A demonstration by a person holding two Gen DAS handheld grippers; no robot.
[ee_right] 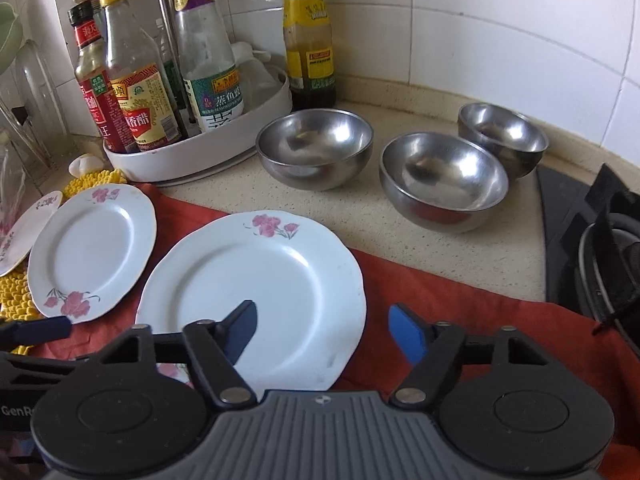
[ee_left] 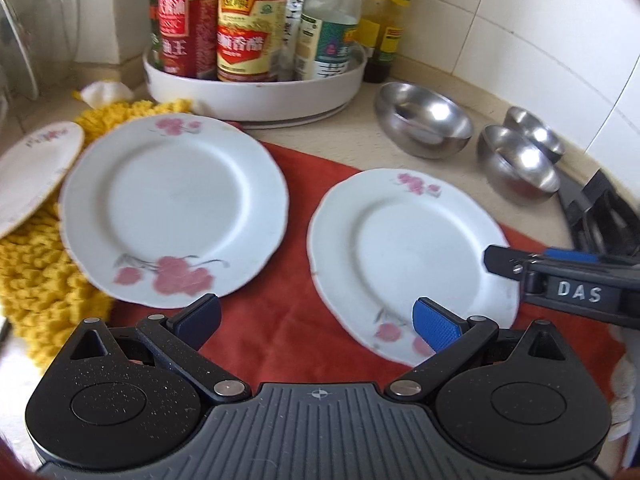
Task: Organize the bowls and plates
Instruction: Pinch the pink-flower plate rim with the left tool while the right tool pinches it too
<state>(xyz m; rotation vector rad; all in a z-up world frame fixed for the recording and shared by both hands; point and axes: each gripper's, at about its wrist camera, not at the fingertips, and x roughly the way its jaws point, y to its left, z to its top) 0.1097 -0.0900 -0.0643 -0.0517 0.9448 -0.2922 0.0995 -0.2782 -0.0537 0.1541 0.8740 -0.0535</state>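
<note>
Two white flowered plates lie on a red cloth (ee_left: 296, 280): a left plate (ee_left: 172, 208) (ee_right: 92, 252) and a right plate (ee_left: 408, 260) (ee_right: 256, 292). A third, smaller plate (ee_left: 36, 172) (ee_right: 24, 232) rests on a yellow mat at far left. Three steel bowls stand behind: a large bowl (ee_left: 424, 120) (ee_right: 316, 148), a middle bowl (ee_left: 520, 164) (ee_right: 444, 180) and a far bowl (ee_left: 536, 132) (ee_right: 504, 136). My left gripper (ee_left: 316, 324) is open and empty, low between the two plates. My right gripper (ee_right: 324, 332) is open and empty over the right plate's near right rim.
A white turntable tray (ee_left: 256, 88) (ee_right: 200, 156) of sauce bottles stands at the back, with a dark bottle (ee_right: 308, 36) beside it. A yellow knitted mat (ee_left: 40, 272) lies at left. A gas stove (ee_right: 600, 248) sits at right. Tiled wall behind.
</note>
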